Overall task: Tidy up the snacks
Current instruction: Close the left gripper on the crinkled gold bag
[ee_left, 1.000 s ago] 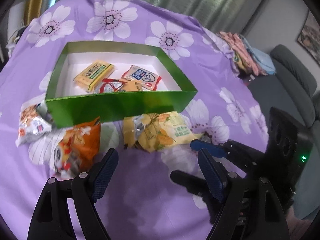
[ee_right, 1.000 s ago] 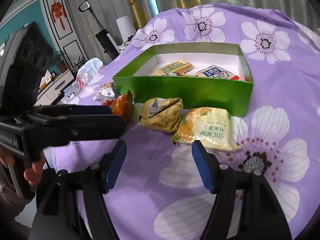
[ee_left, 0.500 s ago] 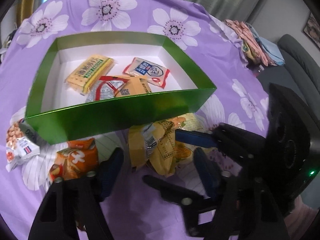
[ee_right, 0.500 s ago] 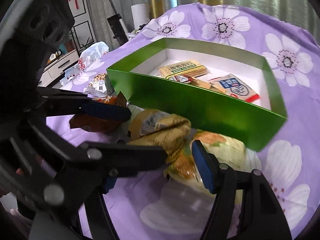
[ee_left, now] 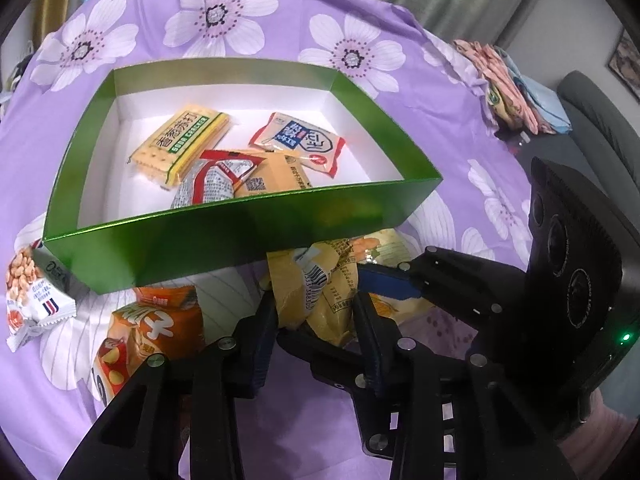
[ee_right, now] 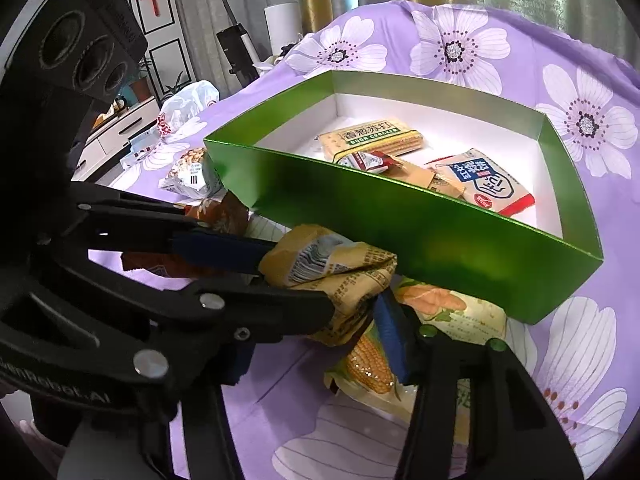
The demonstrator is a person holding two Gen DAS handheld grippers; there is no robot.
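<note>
A: So, which step is this?

B: The pick-up, I'd judge. The left claw (ee_left: 316,312) is pinching the folded yellow snack bag (ee_left: 316,292), just in front of the green box (ee_left: 240,248), at six o'clock from its near wall.

A: And the right claw (ee_right: 320,328)?

B: Spread around that same bag, one blue pad (ee_right: 390,334) touching its right side, not clamped. Below lies a corn snack packet (ee_right: 440,312) on the purple worktop (ee_right: 360,440).

A: Next?

B: Lift the bag over the wall and drop it among the crackers (ee_left: 184,142). The orange bag (ee_left: 156,328) at eight o'clock and the peanut packet (ee_left: 28,292) at nine wait outside.
</note>
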